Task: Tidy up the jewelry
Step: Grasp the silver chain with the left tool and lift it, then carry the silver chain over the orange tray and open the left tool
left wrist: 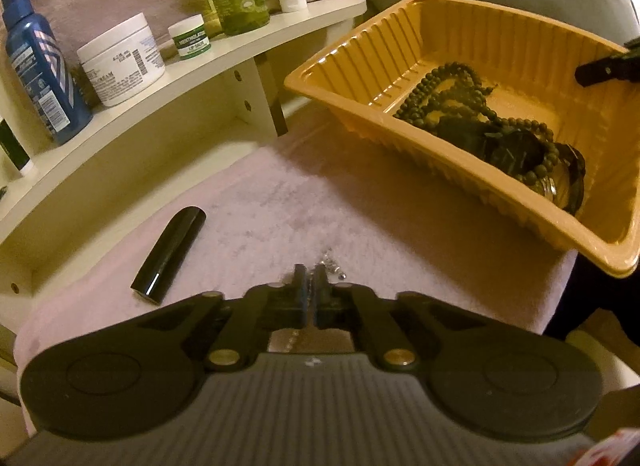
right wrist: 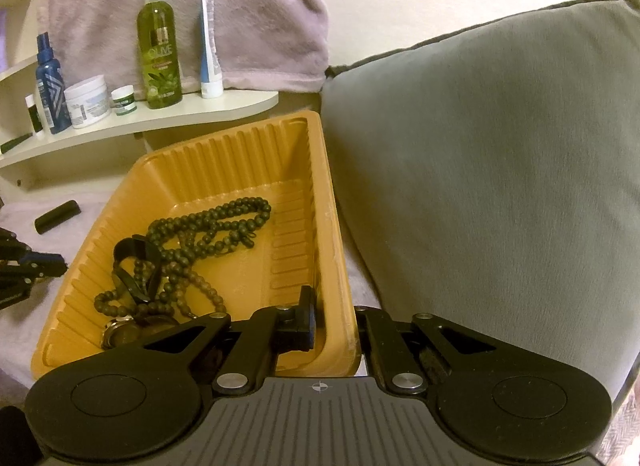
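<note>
An orange ribbed plastic tray [left wrist: 360, 77] sits tilted on the pink towel and holds a dark bead necklace [left wrist: 440, 97], a black strap and a round watch [left wrist: 560, 185]. My left gripper [left wrist: 309, 272] is shut on a thin silver chain [left wrist: 332, 266] lying on the towel just in front of the tray. My right gripper [right wrist: 332, 306] is shut on the tray's near right wall [right wrist: 340, 266], one finger inside and one outside. The necklace [right wrist: 208, 225] and watch [right wrist: 120, 330] also show in the right wrist view.
A black lipstick tube [left wrist: 168, 254] lies on the towel at the left. A curved white shelf [left wrist: 200, 65] carries bottles, jars and a tube. A grey cushion [right wrist: 500, 165] stands right beside the tray.
</note>
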### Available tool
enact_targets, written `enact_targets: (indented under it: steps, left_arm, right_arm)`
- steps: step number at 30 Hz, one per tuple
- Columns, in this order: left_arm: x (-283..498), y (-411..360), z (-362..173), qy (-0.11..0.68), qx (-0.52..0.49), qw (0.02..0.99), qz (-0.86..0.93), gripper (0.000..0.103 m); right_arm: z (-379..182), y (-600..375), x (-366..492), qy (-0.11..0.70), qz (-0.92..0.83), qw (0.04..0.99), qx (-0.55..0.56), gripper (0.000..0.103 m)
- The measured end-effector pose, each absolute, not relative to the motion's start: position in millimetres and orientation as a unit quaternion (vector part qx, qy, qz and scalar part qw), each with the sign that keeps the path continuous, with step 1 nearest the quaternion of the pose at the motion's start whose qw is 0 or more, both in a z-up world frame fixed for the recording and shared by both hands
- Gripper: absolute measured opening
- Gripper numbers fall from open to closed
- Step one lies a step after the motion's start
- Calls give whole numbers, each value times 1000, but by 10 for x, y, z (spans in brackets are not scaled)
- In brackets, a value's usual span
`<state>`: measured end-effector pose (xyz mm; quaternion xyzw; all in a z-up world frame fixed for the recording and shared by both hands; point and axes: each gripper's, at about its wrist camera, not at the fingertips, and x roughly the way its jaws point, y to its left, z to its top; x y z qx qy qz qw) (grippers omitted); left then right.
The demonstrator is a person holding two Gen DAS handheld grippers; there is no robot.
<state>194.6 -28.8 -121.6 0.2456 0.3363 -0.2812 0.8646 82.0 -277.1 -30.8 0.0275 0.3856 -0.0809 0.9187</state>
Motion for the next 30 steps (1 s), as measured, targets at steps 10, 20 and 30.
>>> enact_targets:
  steps: [10,20,30]
  left_arm:
    - [1709,-83,-828,276,224,903,-240,1]
    - [1761,68,-108,227,179,929,-232,1]
    - [1839,140,554,194,153,943,-222,1]
  right_arm:
    - [-307,-2760,819,384,-82,919,26,6]
    - [-280,-2738,799,381,-81,921,25,6]
    - [-244,-2731,795,377,-80,923,23,5]
